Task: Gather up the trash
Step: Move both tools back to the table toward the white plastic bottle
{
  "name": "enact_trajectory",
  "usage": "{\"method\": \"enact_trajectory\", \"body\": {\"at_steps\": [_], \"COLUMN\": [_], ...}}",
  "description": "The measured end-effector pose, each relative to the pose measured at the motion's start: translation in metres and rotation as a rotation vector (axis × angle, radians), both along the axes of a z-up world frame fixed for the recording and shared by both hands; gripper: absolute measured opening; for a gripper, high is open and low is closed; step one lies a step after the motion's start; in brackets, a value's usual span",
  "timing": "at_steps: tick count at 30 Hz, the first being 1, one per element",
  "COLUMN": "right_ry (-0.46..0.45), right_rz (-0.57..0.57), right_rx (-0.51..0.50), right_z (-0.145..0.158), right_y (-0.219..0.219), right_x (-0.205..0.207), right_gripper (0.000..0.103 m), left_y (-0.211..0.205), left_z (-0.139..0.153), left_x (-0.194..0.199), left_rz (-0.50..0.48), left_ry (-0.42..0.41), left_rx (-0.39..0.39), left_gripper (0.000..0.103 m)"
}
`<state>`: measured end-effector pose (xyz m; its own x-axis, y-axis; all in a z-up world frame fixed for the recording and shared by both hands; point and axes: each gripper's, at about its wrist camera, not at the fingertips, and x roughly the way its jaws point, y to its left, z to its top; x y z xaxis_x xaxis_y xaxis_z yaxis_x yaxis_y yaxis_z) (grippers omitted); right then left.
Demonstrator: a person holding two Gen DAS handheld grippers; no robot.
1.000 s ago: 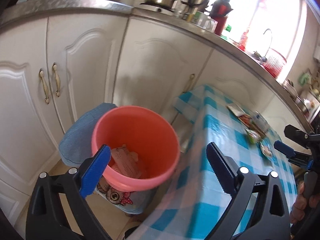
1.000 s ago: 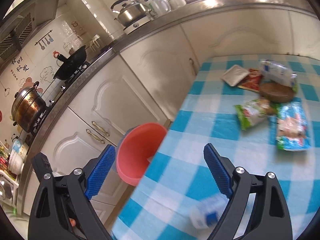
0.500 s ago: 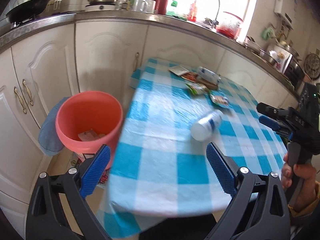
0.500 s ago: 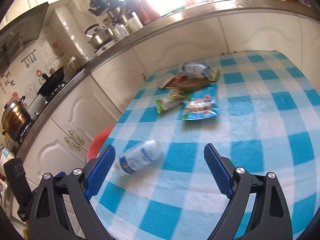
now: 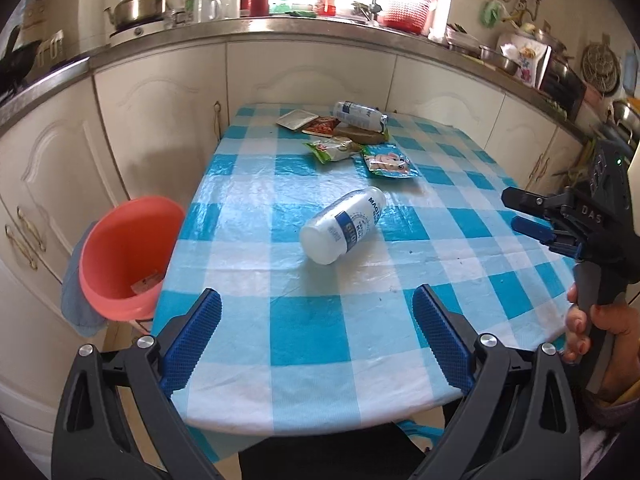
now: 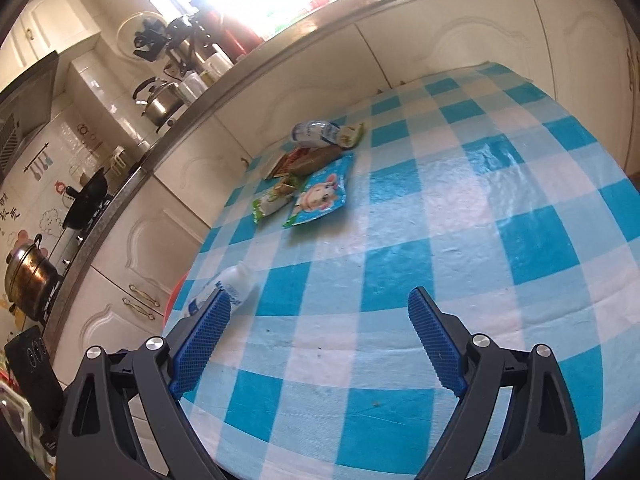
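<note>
Behind right hand-held gripper [image 6: 316,340] pad: bottle [image 6: 234,282] half-hidden.

Table [image 5: 320,344] in a blue-and-white checked cloth is carrying a white bottle [image 5: 344,226] lying on its side just ahead of the left gripper [image 5: 316,340], and, well beyond it, a cluster of snack wrappers [image 5: 352,136] is lying flat.

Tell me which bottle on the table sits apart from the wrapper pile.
The white bottle with the blue label, lying alone mid-table. The other bottle lies at the far end, resting against the wrappers.
</note>
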<state>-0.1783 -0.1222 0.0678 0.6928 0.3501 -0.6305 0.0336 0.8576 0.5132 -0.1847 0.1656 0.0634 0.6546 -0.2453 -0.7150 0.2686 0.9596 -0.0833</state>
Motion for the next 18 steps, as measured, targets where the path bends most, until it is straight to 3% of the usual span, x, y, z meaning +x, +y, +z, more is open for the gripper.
{"method": "enact_trajectory", "body": {"at_steps": [9, 18], "right_ry": [0.044, 0.092], "right_rz": [0.011, 0.088], "right_rx": [-0.004, -0.086], "right_z": [-0.003, 0.000], "right_y": [-0.007, 0.017], "right_x": [0.017, 0.078], "right_gripper": [0.090, 0.090], "left_y": [-0.036, -0.052], "left_z": [-0.007, -0.021], "left_x": [0.033, 0.073], "left_rz": [-0.126, -0.196], "left_ry": [-0.015, -0.012], "left_rx": [0.091, 0.110], "left_gripper": [0.097, 0.097]}}
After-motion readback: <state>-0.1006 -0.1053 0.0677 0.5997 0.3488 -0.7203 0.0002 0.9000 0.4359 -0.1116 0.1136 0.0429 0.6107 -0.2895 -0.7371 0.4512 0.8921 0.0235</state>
